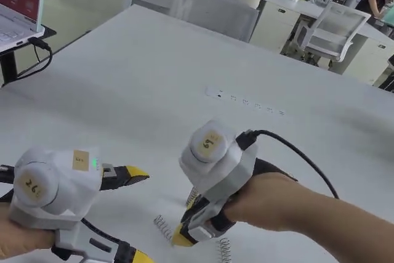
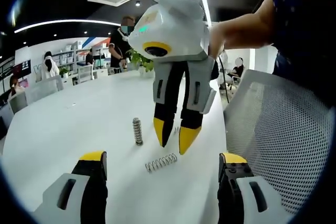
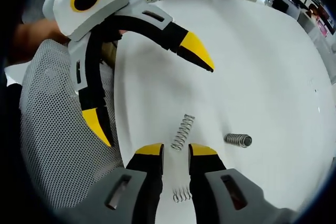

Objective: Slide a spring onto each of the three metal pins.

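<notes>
The right claw points down at the white counter, its yellow-tipped jaws a narrow gap apart and clamped on nothing. A hand grips its grey body, and a black cable runs away from its top.

Just ahead of the right claw's tips a loose spring lies flat on the counter. It touches neither jaw, and it sits between the right claw and the left claw.

A second spring shows through the gap between the right claw's jaws, back behind their tips. In the head view it lies on the counter on the hand's side of that claw, apparently untouched.

A tighter, darker coil stands upright on the counter just beside the right claw, apart from both jaws. Whether a pin runs through it I cannot tell.

The left claw faces the right claw from close by, with its jaws spread wide and nothing between them. In the right gripper view one yellow tip reaches out over the counter and the other hangs near a grey mesh chair back.

Well beyond the right claw, at the counter's far corner in the head view, an open laptop sits on a side stand.
</notes>
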A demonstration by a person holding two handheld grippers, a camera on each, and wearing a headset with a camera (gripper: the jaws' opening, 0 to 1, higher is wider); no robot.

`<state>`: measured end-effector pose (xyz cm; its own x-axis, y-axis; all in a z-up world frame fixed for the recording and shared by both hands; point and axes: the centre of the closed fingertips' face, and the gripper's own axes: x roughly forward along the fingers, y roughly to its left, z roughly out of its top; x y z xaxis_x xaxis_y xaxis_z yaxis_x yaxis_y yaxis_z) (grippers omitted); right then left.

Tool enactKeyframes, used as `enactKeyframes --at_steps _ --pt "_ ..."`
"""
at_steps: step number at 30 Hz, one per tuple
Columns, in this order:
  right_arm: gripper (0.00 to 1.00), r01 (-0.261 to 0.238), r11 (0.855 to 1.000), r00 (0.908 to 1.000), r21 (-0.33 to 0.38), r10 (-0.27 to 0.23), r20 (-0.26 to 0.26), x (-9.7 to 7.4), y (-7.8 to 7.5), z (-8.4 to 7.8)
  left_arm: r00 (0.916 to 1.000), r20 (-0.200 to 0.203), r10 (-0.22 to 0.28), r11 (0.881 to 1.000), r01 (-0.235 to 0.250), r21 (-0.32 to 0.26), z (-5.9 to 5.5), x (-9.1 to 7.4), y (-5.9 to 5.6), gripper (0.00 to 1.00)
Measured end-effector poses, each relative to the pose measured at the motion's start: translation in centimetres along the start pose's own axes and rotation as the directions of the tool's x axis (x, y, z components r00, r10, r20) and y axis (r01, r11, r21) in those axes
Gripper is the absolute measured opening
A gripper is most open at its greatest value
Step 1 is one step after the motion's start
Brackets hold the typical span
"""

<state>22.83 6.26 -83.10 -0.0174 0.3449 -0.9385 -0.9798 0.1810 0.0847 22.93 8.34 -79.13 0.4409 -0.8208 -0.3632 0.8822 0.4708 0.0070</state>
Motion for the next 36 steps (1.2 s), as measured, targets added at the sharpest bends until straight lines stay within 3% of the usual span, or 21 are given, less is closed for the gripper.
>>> enactKeyframes --at_steps 13,28,36 --pt "0.14 0.034 0.998 0.9992 0.061 -0.033 -0.025 1.9 -0.4 -0.4 1.0 0.004 0.004 1.0 -0.004 -0.009 -0.2 0.0 0.3 0.84" --pt "0.12 0.062 0.997 0.9969 0.052 -0.059 -0.053 2.3 -0.6 -0.8 0.9999 0.011 0.001 1.0 -0.001 -0.015 -0.2 0.2 0.2 0.82" --pt "0.09 0.076 0.997 0.9957 0.0 -0.076 -0.053 2.2 -0.7 -1.0 1.0 0.007 0.0 1.0 0.0 -0.015 -0.3 0.1 0.2 0.81"
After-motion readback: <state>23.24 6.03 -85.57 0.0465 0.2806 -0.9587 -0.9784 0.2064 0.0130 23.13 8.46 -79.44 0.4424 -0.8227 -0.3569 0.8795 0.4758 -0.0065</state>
